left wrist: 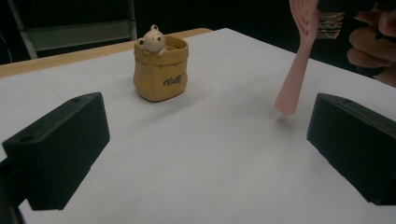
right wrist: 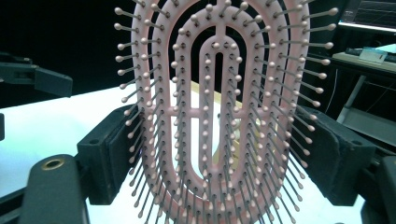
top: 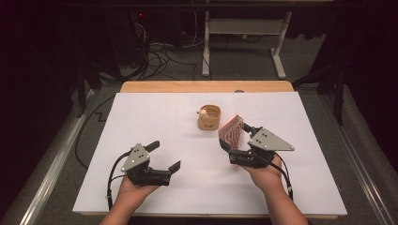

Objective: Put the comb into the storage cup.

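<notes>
A pink hairbrush [top: 231, 129] stands upright in my right gripper [top: 237, 137], which is shut on the brush's oval head. In the right gripper view the head's bristles [right wrist: 219, 93] face the camera between the two black jaws of the right gripper [right wrist: 215, 140]. The handle [left wrist: 292, 88] hangs down with its tip just above or on the white table. My left gripper [top: 164, 155] rests low at the front left, open with nothing between its jaws [left wrist: 205, 112]. A tan pot [top: 209, 119] with a small bear figure [left wrist: 153, 39] on its rim stands mid-table, just left of the brush.
The white table cover [top: 141, 122] ends at a wooden edge [top: 206, 86] on the far side. Beyond it are a desk frame [top: 244, 28] and cables on the floor. The right hand [left wrist: 369, 42] appears at the upper right of the left gripper view.
</notes>
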A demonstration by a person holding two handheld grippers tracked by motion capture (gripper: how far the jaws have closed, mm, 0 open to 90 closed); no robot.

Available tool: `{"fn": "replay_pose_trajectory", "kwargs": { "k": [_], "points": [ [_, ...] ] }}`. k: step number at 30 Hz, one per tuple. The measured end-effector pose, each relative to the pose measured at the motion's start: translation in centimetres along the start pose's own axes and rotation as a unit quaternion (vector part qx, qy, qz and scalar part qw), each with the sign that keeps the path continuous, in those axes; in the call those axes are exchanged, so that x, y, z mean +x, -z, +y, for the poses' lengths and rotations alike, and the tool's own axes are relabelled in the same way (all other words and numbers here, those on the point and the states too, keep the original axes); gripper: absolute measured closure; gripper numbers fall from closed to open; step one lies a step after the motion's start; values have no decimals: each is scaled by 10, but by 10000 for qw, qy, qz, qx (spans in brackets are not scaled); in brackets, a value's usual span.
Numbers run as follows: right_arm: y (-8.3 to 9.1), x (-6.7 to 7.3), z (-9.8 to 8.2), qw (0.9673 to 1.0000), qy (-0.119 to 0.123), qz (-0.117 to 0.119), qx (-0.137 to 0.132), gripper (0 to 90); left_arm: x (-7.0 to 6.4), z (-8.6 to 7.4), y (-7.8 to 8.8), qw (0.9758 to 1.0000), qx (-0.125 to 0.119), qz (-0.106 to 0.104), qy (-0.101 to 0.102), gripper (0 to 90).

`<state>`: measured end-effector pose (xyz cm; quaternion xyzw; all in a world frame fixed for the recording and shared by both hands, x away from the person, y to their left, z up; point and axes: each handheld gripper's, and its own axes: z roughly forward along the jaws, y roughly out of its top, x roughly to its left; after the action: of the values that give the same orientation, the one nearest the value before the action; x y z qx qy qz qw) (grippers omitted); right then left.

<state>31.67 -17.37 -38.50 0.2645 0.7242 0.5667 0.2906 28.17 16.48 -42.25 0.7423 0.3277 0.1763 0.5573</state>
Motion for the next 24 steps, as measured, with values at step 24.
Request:
{"fn": "replay_pose_trajectory", "kwargs": {
  "k": [24],
  "points": [
    [-4, 13, 4, 9999, 115, 51, -96, 198, 0, 12, -6, 9999, -122, -64, -68, 0]
  ]
}}
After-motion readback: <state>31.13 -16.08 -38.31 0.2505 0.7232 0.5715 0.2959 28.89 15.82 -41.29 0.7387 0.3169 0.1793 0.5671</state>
